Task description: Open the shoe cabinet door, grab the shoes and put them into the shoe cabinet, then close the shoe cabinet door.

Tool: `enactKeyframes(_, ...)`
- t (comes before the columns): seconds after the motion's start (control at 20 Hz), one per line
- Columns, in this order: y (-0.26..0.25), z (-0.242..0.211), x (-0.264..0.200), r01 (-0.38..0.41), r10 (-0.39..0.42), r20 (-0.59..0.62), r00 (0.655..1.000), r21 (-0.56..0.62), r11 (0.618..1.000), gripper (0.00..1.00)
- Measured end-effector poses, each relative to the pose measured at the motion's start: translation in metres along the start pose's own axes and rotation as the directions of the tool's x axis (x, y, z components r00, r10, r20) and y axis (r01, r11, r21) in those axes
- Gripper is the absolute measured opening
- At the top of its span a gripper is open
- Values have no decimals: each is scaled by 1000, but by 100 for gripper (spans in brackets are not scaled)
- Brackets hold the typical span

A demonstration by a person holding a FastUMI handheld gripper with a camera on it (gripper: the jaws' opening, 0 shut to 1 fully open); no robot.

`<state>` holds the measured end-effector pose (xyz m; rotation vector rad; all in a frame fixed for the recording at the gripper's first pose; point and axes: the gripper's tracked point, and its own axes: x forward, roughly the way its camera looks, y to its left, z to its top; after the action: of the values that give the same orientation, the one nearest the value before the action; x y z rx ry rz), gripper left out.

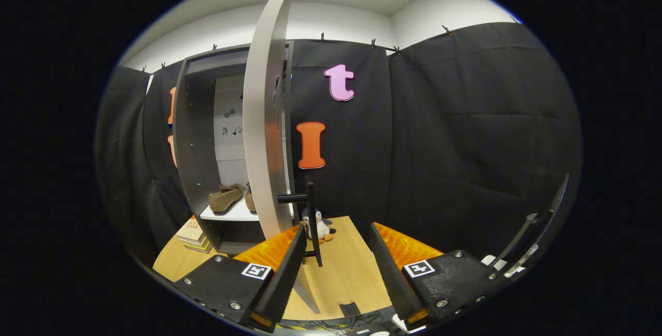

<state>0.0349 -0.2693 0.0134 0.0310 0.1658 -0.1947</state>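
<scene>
A grey shoe cabinet [199,134] stands on the wooden table, its door [266,119] swung open toward me and seen nearly edge-on. The door's black bar handle [310,217] hangs just ahead of my left finger. A pair of brown fuzzy shoes [227,197] rests on the white shelf [232,213] inside the cabinet, partly hidden by the door. My gripper [336,253] is open with nothing between its fingers; the door's lower edge passes just beside the left finger.
A small penguin toy [321,226] sits on the table [346,263] behind the handle. A stack of books [192,235] lies left of the cabinet base. Black cloth walls close the booth behind and to the right. A metal stand [532,232] leans at far right.
</scene>
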Motion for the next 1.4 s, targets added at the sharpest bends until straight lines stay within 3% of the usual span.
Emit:
enactKeyframes(0.4,19,-4,1,-55,54,40,998,29,998,76)
enactKeyframes(1.4,152,-10,-3,-361,360,63,931,7,933,75)
